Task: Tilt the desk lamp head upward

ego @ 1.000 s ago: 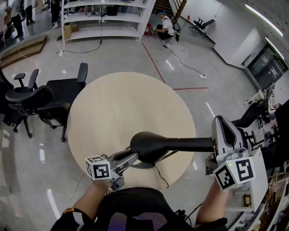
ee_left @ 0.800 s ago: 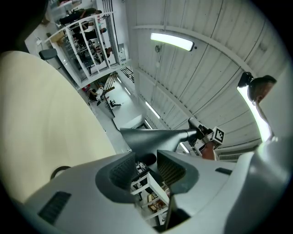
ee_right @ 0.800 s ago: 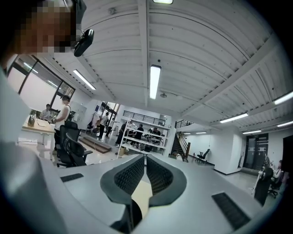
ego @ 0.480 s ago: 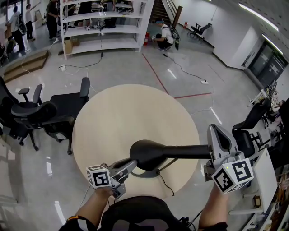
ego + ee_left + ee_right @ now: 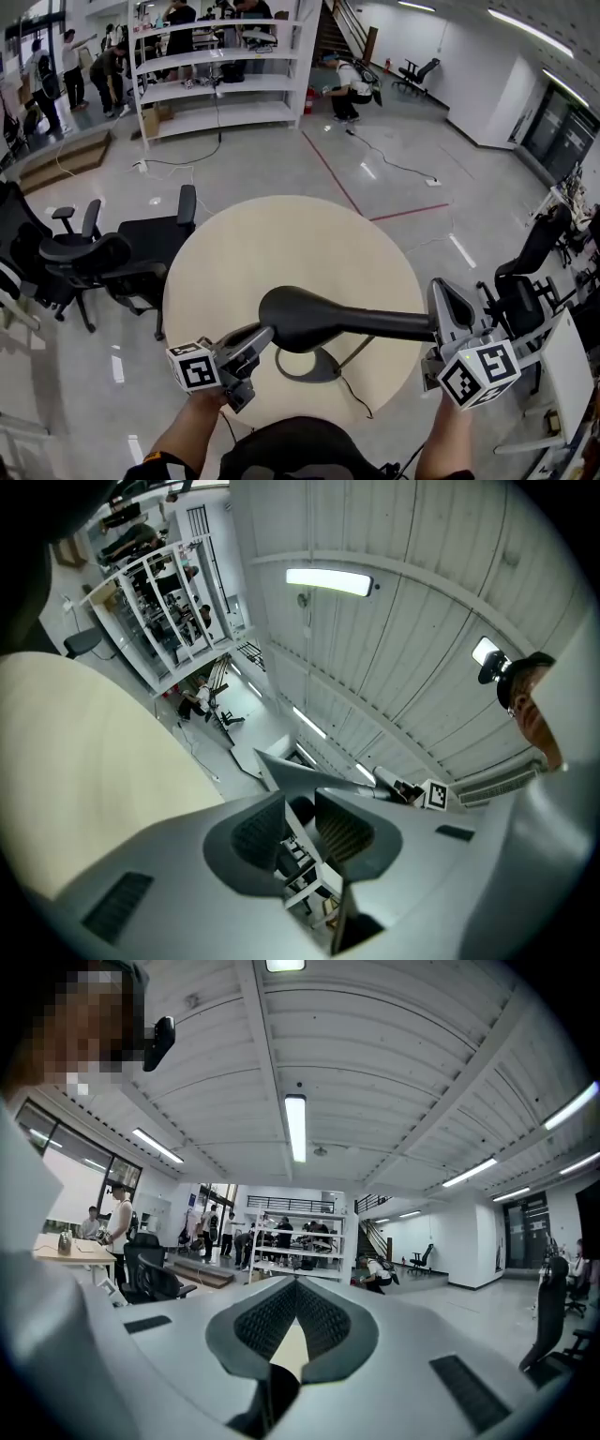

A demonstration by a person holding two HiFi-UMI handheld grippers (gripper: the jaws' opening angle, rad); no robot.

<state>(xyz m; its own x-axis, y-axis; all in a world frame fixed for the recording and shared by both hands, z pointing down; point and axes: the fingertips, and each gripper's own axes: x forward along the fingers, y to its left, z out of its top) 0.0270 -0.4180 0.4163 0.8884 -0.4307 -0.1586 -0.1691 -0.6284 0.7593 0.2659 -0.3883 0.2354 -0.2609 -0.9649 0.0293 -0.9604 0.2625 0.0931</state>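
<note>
Head view, all places taken from the lamp base (image 5: pixel 305 364) on the round bench (image 5: pixel 272 234). Locate the black lamp head (image 5: pixel 314 317) directly above the base, lying about level, with the broad end to the left and the slim tail running right.

Locate the left hand-held gripper (image 5: pixel 264 337) left of the base, tips at the broad end of the head. Jaws closing, with a gap showing between the pads in the left gripper view and no pad seen pressing on the head.

Locate the right hand-held gripper (image 5: pixel 444 295) well right of the base, at the end of the tail. In the right gripper view, tips together, a dark part wedged low between the jaws: read as the tail in grip.

Note the cable (image 5: pixel 354 394) trailing from the base toward the near bench edge.
</note>
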